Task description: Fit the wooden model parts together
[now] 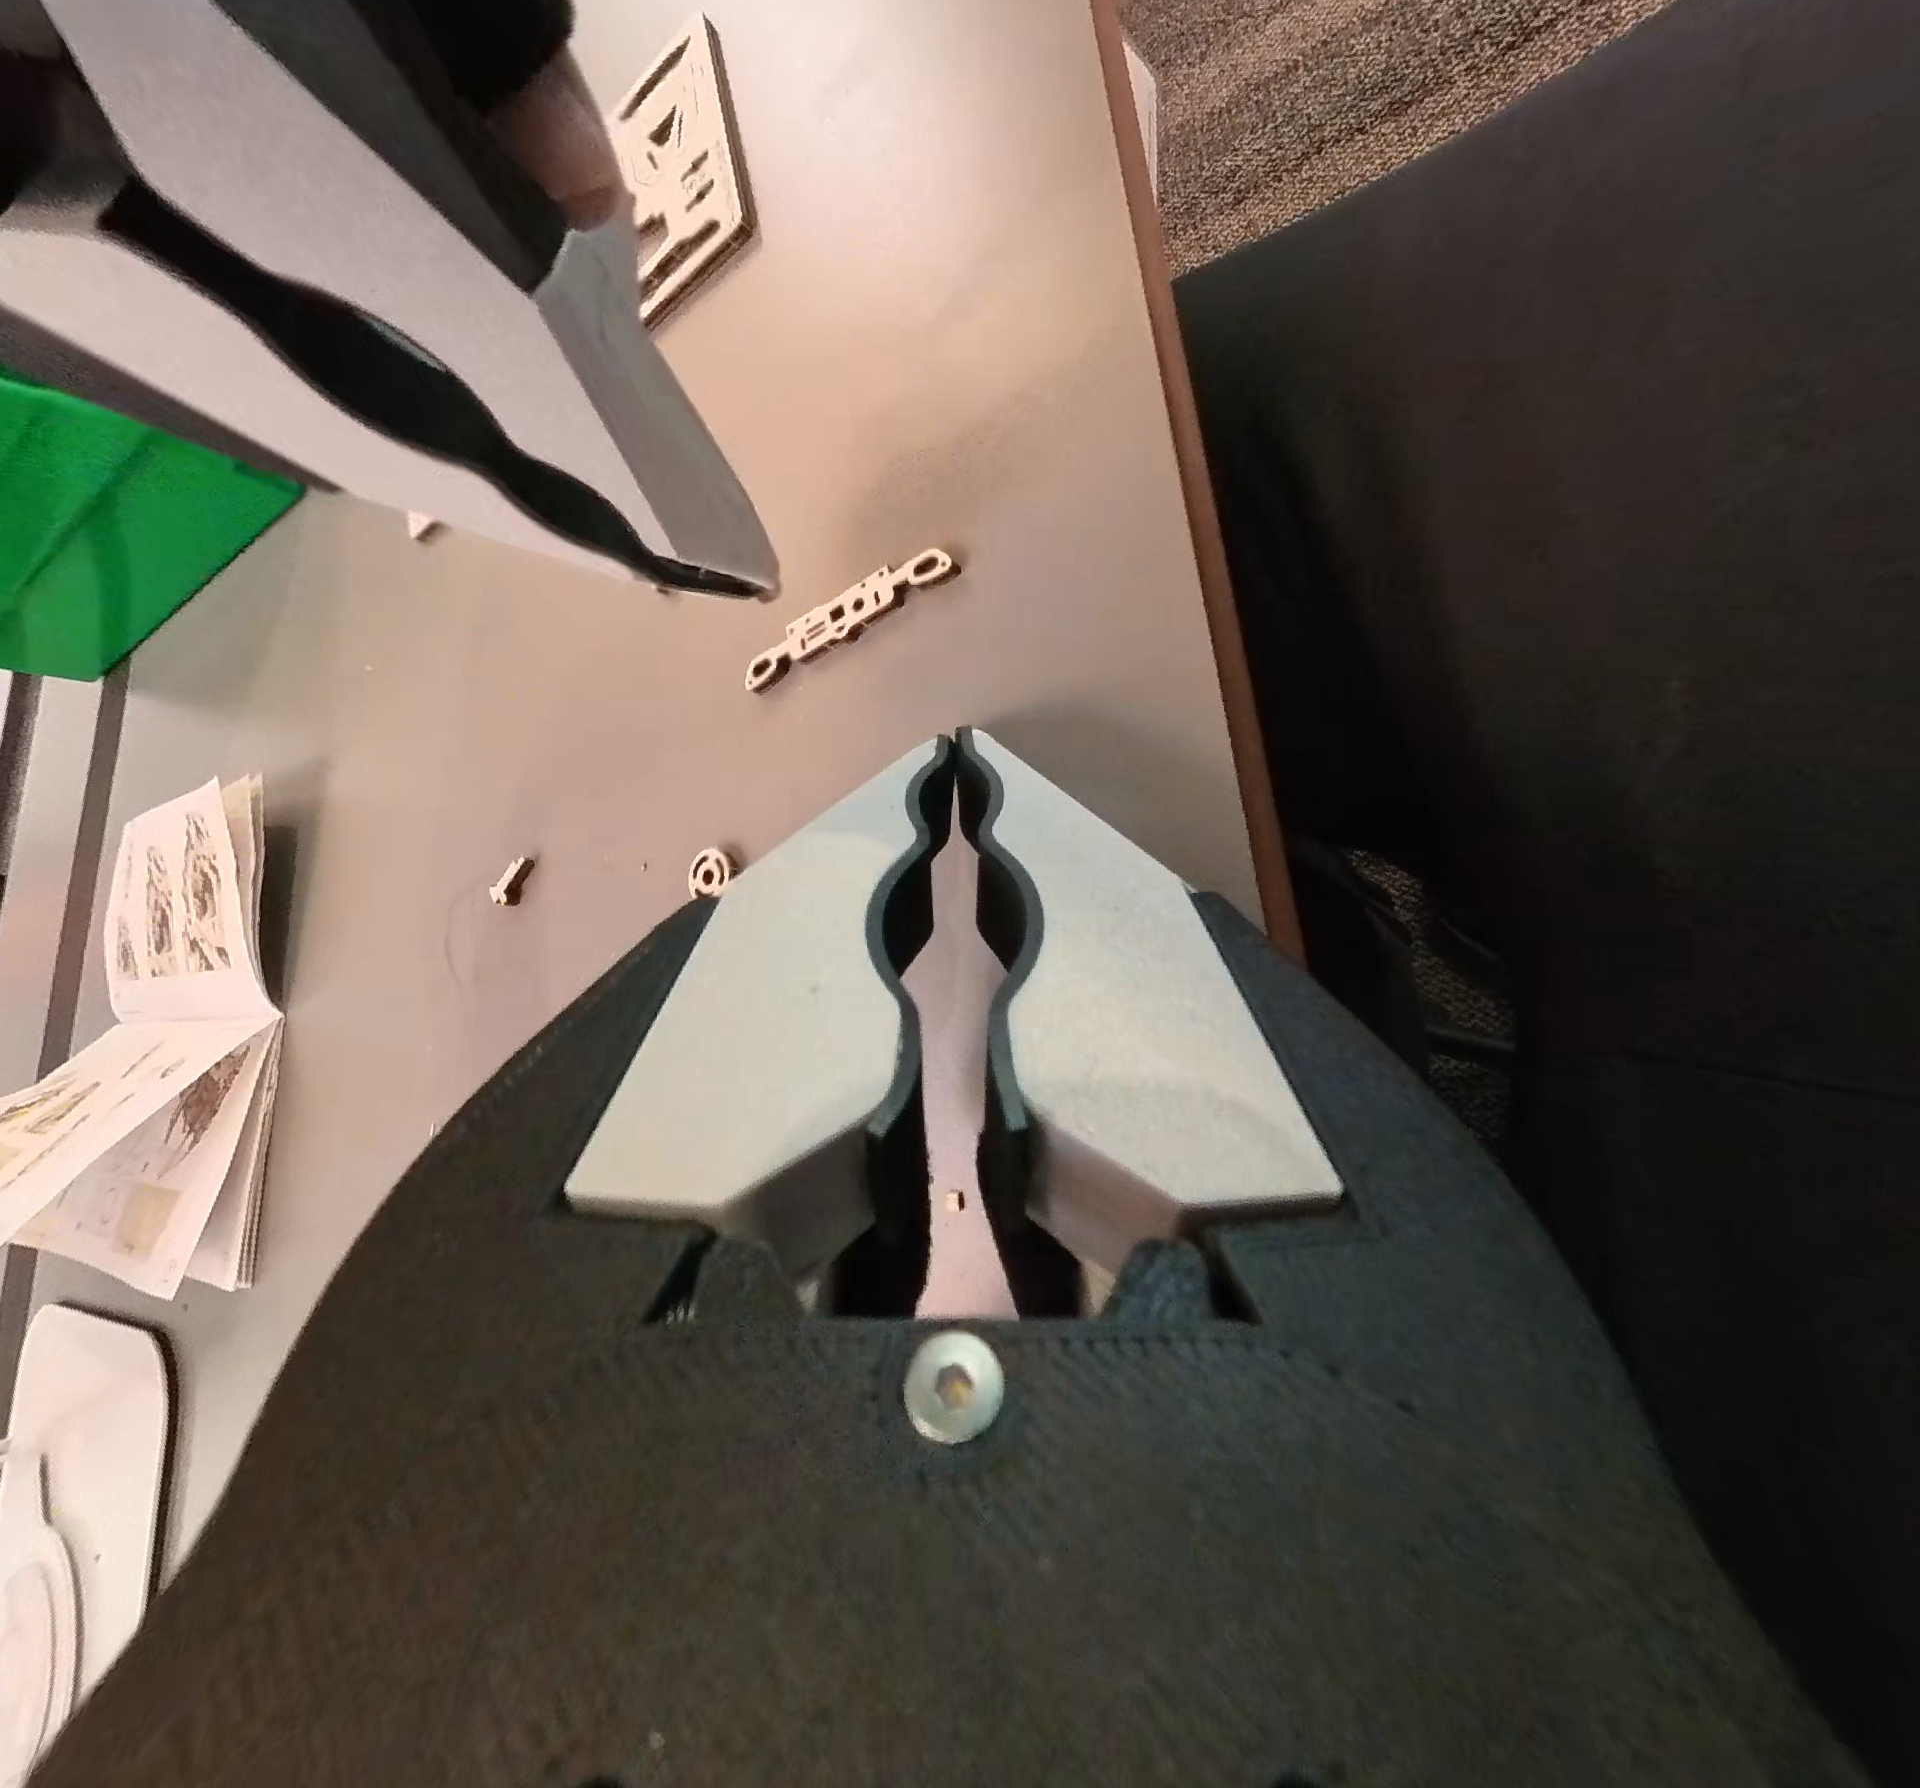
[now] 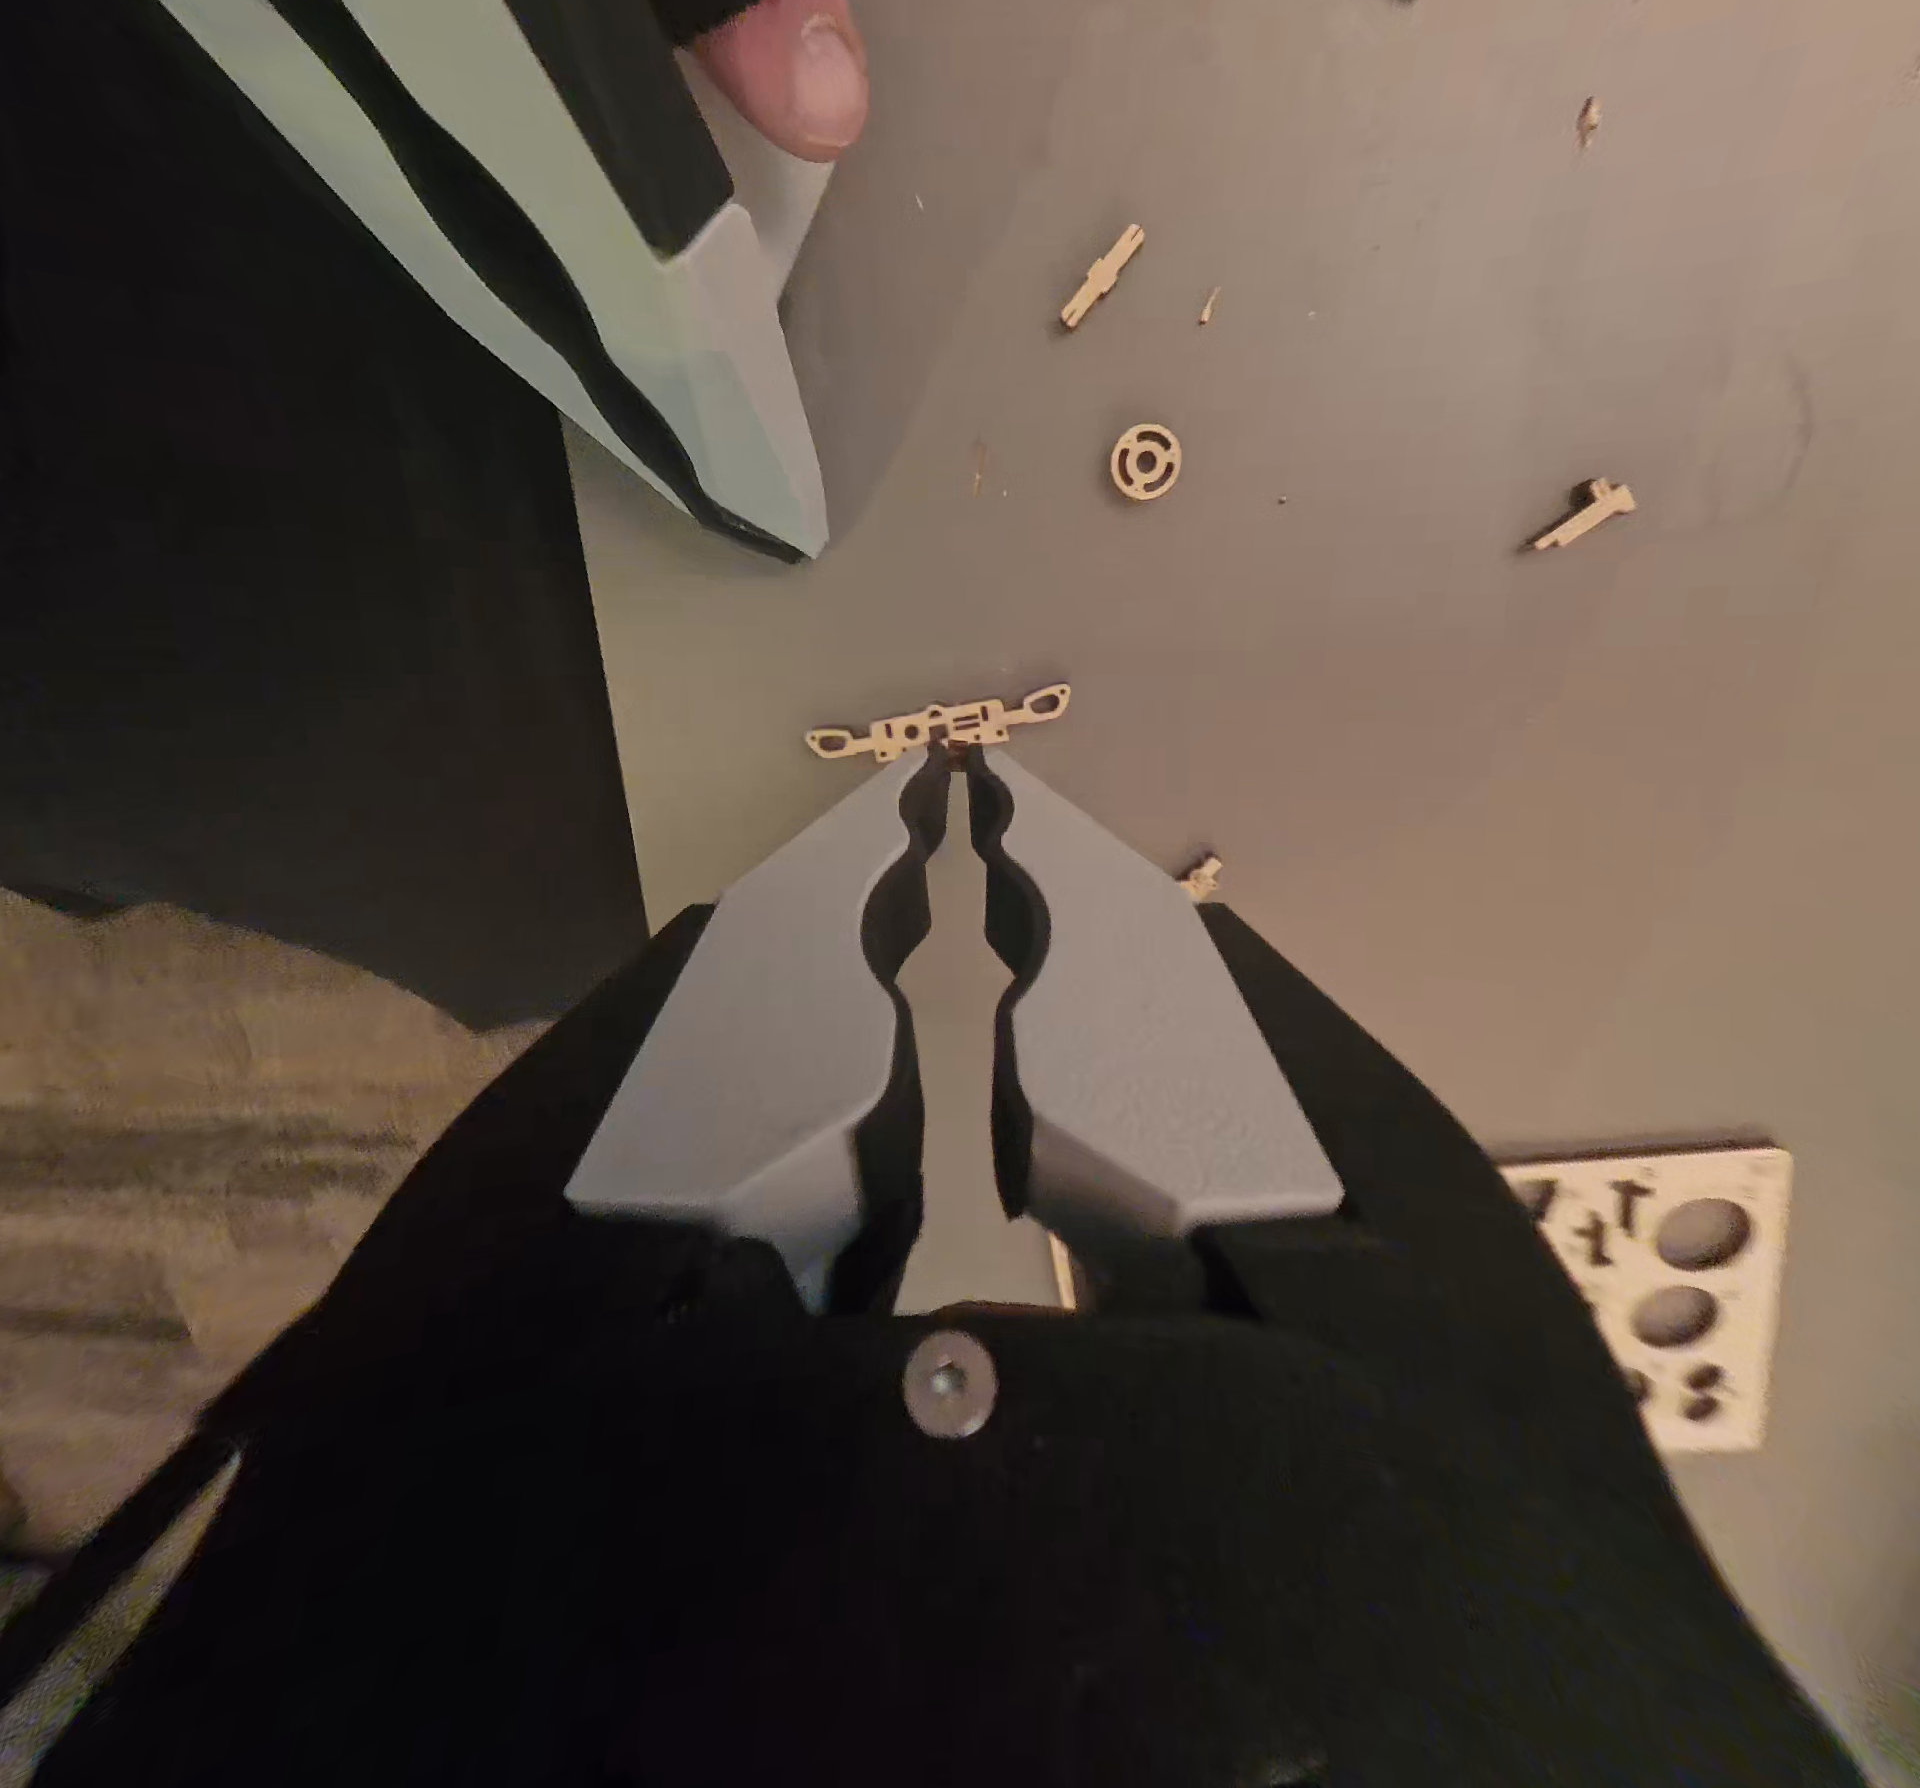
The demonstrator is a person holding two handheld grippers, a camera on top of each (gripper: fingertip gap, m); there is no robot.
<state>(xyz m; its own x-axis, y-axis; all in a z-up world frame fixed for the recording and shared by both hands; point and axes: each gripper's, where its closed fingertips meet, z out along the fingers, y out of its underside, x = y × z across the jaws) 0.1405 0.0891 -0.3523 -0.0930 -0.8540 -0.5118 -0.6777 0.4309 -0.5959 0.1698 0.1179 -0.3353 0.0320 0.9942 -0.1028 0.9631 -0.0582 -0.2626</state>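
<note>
Pale laser-cut wood: a slim pierced wooden strip lies flat on the grey tabletop, its long axis running crosswise to the right gripper. That gripper's tips sit at the strip's middle, nearly together, with something small and dark between them; whether they pinch the strip itself cannot be told. In the left wrist view, the left gripper has its tips pressed together on nothing, and the strip lies just ahead of it, slanting up to the right. The right gripper is the nearer, so it seems placed to lift the strip.

Loose parts lie scattered nearby: a small wooden ring, a short peg, and a punched-out parts sheet. An open instruction booklet rests beside a green box. Carpet lies beyond the table edge.
</note>
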